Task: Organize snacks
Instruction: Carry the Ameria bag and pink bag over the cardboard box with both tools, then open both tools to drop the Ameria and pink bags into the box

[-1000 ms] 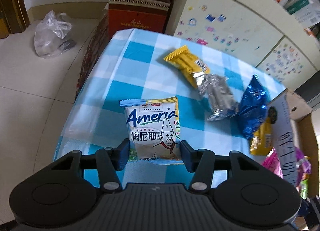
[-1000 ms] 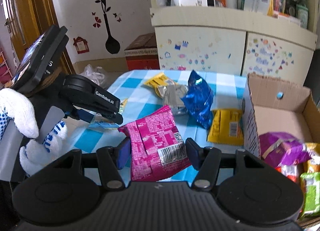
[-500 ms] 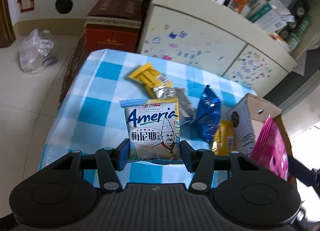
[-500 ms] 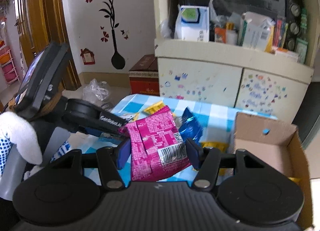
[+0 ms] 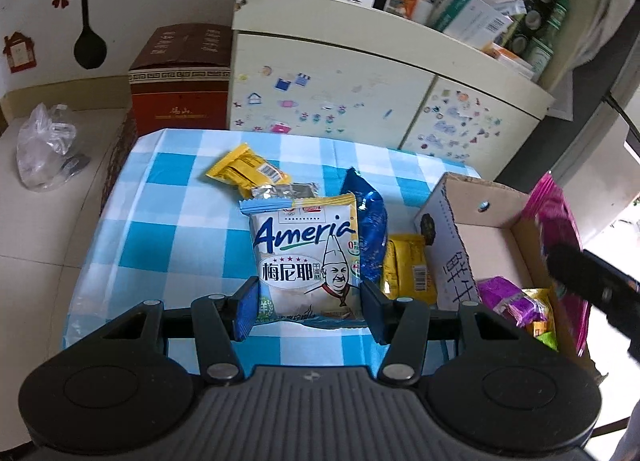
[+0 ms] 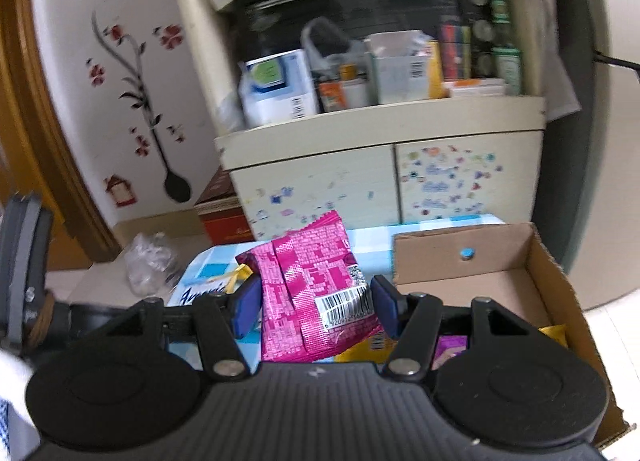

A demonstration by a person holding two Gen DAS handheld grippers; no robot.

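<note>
My left gripper (image 5: 306,303) is shut on a white "Ameria" snack pack (image 5: 306,257) and holds it above the blue checked tablecloth (image 5: 172,229). My right gripper (image 6: 314,311) is shut on a pink snack bag (image 6: 312,293) and holds it up beside the open cardboard box (image 6: 500,293). The pink bag (image 5: 556,221) also shows over the box (image 5: 456,237) in the left wrist view. On the table lie a yellow pack (image 5: 246,173), a silver pack (image 5: 284,191), a blue bag (image 5: 370,225) and another yellow pack (image 5: 408,267).
The box holds purple (image 5: 506,297), yellow and green snack packs. A cream cabinet (image 5: 360,97) with stickers and cluttered shelves stands behind the table. A red-brown carton (image 5: 180,81) and a plastic bag (image 5: 44,145) sit on the floor at the left.
Both grippers have risen with their packs. The right gripper has carried the pink bag up and right, over toward the box. The left gripper has lifted the Ameria pack off the cloth.
</note>
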